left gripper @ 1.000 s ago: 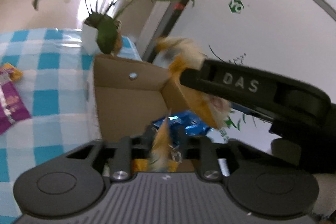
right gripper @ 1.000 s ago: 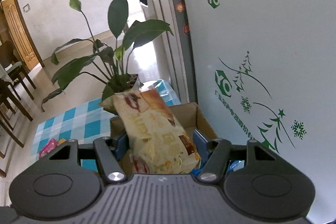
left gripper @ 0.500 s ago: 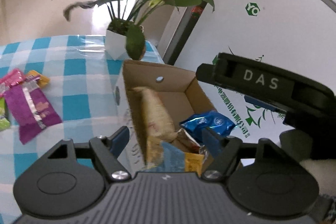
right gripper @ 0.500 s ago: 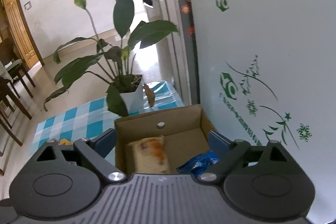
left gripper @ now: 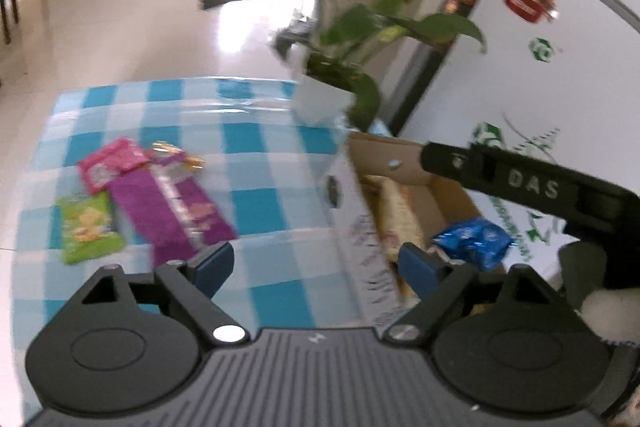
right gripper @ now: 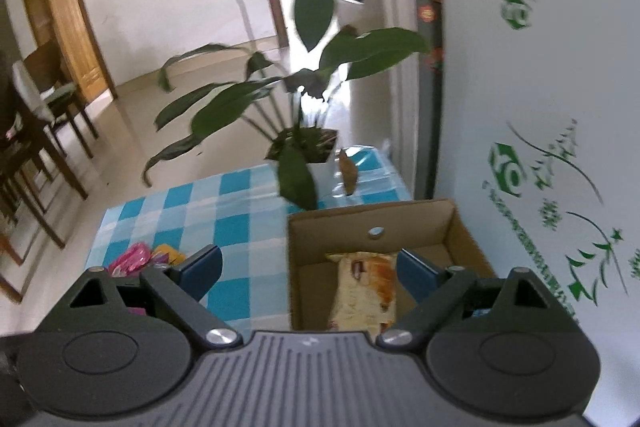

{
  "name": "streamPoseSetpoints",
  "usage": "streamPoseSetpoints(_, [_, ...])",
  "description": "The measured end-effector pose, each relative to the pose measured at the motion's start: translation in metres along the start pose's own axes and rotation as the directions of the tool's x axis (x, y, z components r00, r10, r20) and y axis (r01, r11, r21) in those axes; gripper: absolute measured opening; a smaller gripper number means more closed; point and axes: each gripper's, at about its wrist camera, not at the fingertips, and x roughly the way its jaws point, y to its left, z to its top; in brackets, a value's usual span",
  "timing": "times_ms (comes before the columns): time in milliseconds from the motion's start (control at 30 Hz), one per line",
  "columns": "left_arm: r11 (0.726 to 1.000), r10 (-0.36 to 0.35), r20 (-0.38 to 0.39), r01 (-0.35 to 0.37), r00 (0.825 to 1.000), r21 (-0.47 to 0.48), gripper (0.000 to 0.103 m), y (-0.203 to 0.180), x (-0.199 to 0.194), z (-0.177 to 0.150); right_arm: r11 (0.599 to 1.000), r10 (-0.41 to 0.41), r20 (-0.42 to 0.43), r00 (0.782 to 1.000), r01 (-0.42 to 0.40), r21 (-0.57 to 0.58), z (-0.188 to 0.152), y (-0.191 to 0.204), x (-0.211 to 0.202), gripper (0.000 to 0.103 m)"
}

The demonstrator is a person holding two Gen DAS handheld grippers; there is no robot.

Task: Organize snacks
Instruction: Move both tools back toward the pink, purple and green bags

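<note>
Snacks are split between two places: a yellow bread packet (right gripper: 366, 291) and a blue packet (left gripper: 472, 241) lie in the cardboard box (right gripper: 466, 235) at lower right of both views, while purple (left gripper: 176, 203), pink (left gripper: 110, 165) and green (left gripper: 86, 229) packets lie on the checked worktop (left gripper: 260, 147) at centre left. The next pick probably calls for a low, flat approach to the purple packet, pinching one edge. Left gripper (left gripper: 316, 263) hovers spread and empty above the worktop beside the box; right gripper (right gripper: 308, 269) hangs spread and empty over the box's near wall.
</note>
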Motion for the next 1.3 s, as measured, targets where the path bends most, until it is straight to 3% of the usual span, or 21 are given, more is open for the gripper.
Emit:
streamPoseSetpoints(167, [0.997,0.081,0.012,-0.081,0.997,-0.009,0.093,0.031,-0.008,0.003,0.999,0.018,-0.012,1.000,-0.018,-0.037,0.000,0.021,0.006,0.096])
streamPoseSetpoints(833, [0.969,0.187,-0.006,-0.185,0.982,-0.166,0.093,0.148,-0.020,0.007,0.983,0.076,-0.072,0.994,-0.087,-0.161,-0.006,0.088,0.025,0.098])
streamPoseSetpoints(1100, [0.945,0.256,0.000,-0.250,0.967,-0.210,0.093,0.181,-0.012,0.003,0.984,0.103,-0.091,0.990,-0.115,-0.136,-0.006,0.094,0.032,0.099])
streamPoseSetpoints(1300, [0.937,0.262,-0.027,-0.261,0.965,-0.234,0.093,0.194,0.006,0.004,0.989,0.101,-0.108,0.989,-0.112,-0.097,-0.005,0.091,0.040,0.099])
